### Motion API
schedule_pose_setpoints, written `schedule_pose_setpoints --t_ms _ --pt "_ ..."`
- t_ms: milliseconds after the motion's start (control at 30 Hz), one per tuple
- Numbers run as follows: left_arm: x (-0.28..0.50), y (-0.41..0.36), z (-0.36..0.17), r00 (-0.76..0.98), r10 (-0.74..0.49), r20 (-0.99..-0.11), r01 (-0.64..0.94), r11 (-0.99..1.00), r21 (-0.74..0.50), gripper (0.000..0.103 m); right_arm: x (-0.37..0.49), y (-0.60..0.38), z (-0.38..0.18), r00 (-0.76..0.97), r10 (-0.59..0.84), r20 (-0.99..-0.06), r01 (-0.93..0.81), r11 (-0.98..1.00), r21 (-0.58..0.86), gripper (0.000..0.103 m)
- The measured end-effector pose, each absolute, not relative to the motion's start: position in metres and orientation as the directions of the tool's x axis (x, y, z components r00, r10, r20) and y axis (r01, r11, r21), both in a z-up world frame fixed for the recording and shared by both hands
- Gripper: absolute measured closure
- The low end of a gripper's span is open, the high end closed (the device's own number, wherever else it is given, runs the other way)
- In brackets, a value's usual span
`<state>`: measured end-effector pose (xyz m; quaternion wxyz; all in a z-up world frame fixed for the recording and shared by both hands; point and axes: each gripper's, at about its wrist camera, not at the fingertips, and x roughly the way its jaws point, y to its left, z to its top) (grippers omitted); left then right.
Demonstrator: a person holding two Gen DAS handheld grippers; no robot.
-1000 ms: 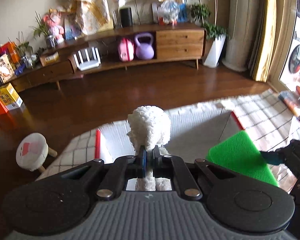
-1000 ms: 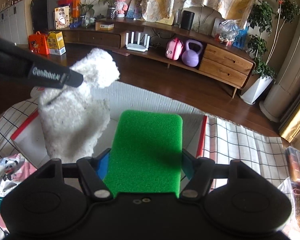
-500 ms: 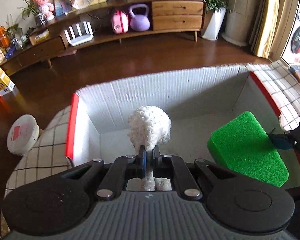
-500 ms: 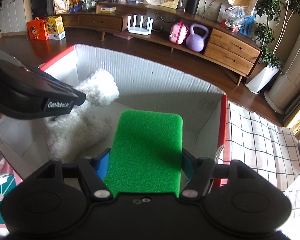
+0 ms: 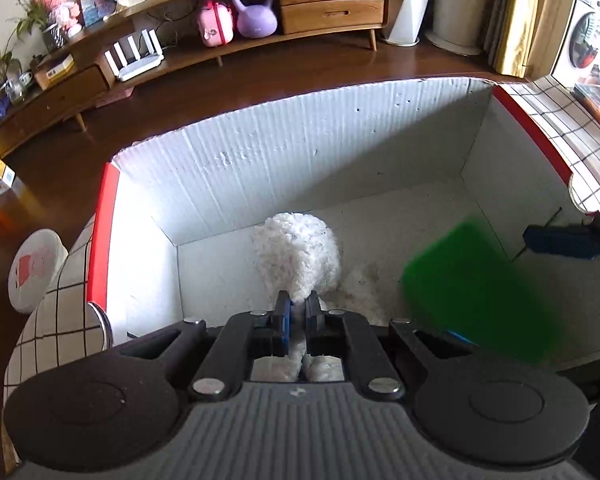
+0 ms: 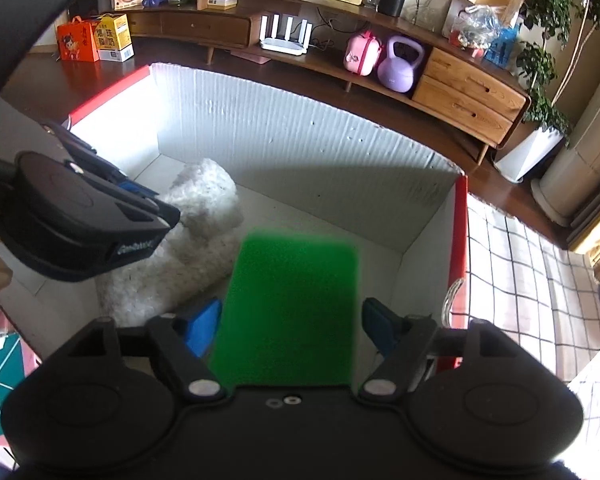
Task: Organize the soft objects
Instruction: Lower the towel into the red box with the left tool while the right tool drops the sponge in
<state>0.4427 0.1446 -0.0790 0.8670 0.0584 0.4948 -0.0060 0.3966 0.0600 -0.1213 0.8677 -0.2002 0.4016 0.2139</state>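
A white corrugated box point(image 5: 300, 168) with red rims stands open below both grippers. My left gripper point(image 5: 296, 308) is shut on a white fluffy cloth point(image 5: 296, 252), which bulges above the pads while its lower end lies on the box floor. In the right wrist view the left gripper point(image 6: 152, 200) pinches that cloth point(image 6: 204, 208) at the box's left side. My right gripper point(image 6: 290, 320) is opening its jaws; the green sponge point(image 6: 288, 308) sits blurred between the blue pads, which stand just off its edges. The sponge point(image 5: 476, 292) also shows in the left wrist view, inside the box.
A black-and-white checked cloth point(image 6: 520, 264) covers the surface around the box. A small round stool point(image 5: 32, 268) stands on the dark wooden floor at the left. Beyond the box runs a long wooden sideboard point(image 6: 460, 84) with a purple kettlebell point(image 6: 400, 68).
Both grippers have sunk into the box. The cloth's lower end has come to rest on the box floor. The right jaws have widened and the green sponge has gone blurred between them.
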Motion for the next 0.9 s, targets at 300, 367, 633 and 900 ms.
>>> schedule_pose_setpoints --t_ms 300,367,633,900 --pt "0.436 0.139 -0.077 0.529 0.058 -0.846 0.075 0.991 0.115 0.093 0.39 0.057 -0.115 0.609 0.223 -0.761 -0.534 0.825 -0.185 0.016" --pt "0.434 0.137 -0.074 0.541 0.062 -0.839 0.069 0.991 0.118 0.093 0.387 0.055 -0.112 0.615 0.222 -0.756 -0.53 0.827 -0.188 0.016" --pt "0.423 0.132 -0.057 0.559 0.052 -0.827 0.056 0.993 0.101 0.093 0.371 0.051 -0.098 0.626 0.254 -0.738 -0.547 0.817 -0.183 0.012" --pt "0.4 0.123 -0.034 0.604 0.063 -0.795 0.063 0.99 0.126 0.093 0.354 0.044 -0.077 0.651 0.266 -0.711 -0.542 0.819 -0.189 0.01"
